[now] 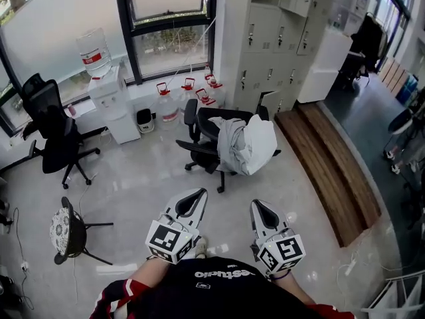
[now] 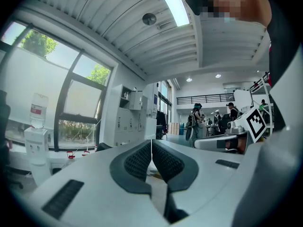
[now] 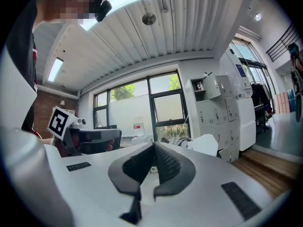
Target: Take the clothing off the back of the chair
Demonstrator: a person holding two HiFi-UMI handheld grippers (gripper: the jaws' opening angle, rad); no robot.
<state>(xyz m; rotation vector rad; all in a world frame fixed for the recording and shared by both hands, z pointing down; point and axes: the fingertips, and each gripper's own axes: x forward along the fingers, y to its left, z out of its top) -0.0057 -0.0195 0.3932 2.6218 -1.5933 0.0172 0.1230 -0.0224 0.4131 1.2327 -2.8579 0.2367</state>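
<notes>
A white and grey garment (image 1: 244, 143) hangs over the back of a black office chair (image 1: 199, 133) in the middle of the room in the head view. Both grippers are held level low in that view, pointing toward the chair and well short of it. My left gripper (image 1: 197, 193) is shut with nothing between its pads, and its own view (image 2: 151, 149) shows the pads meeting. My right gripper (image 1: 257, 205) is shut and empty too (image 3: 154, 151). In the right gripper view the garment (image 3: 207, 144) shows as a white shape beyond the jaws.
A water dispenser (image 1: 109, 95) and a second black chair (image 1: 53, 131) stand at the left by the windows. A patterned stool (image 1: 65, 232) is near left. Grey lockers (image 1: 265, 38) stand behind the chair, and a low wooden platform (image 1: 332, 168) runs along the right.
</notes>
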